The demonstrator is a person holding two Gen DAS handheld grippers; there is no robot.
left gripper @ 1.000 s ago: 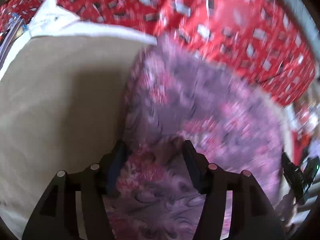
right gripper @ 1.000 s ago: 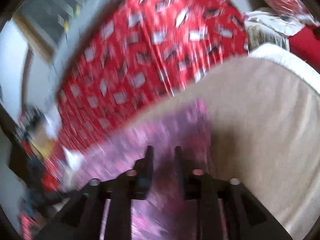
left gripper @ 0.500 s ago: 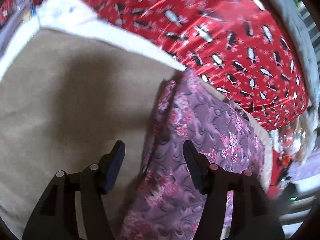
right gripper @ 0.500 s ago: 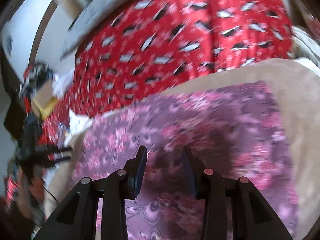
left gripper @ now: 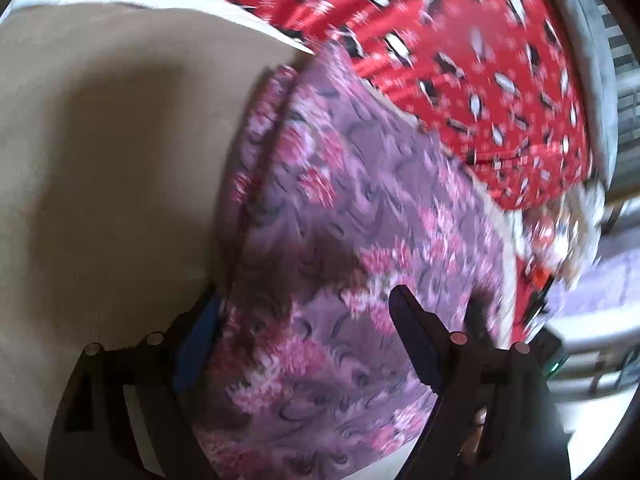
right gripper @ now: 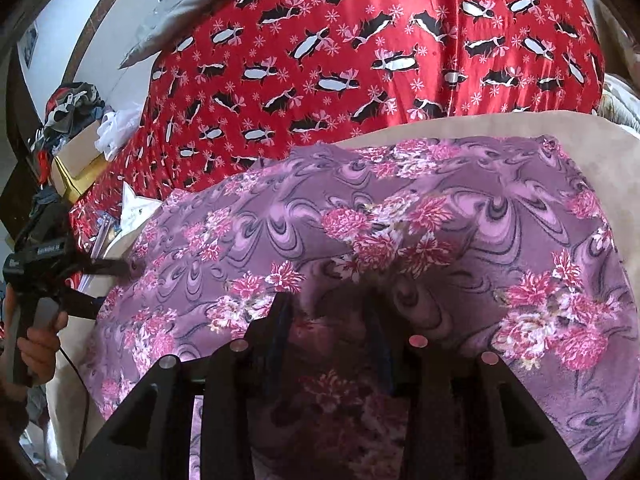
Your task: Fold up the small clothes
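A purple garment with pink flowers [left gripper: 360, 208] lies folded on a beige mat [left gripper: 100, 140]; its folded edge runs along the left side in the left wrist view. My left gripper [left gripper: 304, 304] is open and straddles that near edge of the cloth. In the right wrist view the garment [right gripper: 400, 208] spreads wide over the mat [right gripper: 460, 126]. My right gripper [right gripper: 328, 304] is open just above the cloth, nothing between its fingers. The left gripper [right gripper: 120, 284] also shows at the garment's far left edge in that view.
A red blanket with penguins [right gripper: 360, 52] lies behind the mat. A grey pillow [right gripper: 180, 8] sits beyond it. A cluttered pile with a box [right gripper: 76, 136] stands at the far left. A white cloth edge [left gripper: 192, 0] borders the mat.
Both grippers have let go of the garment and opened wider. The garment now lies flat and folded on the mat. The right gripper has drawn back over the cloth.
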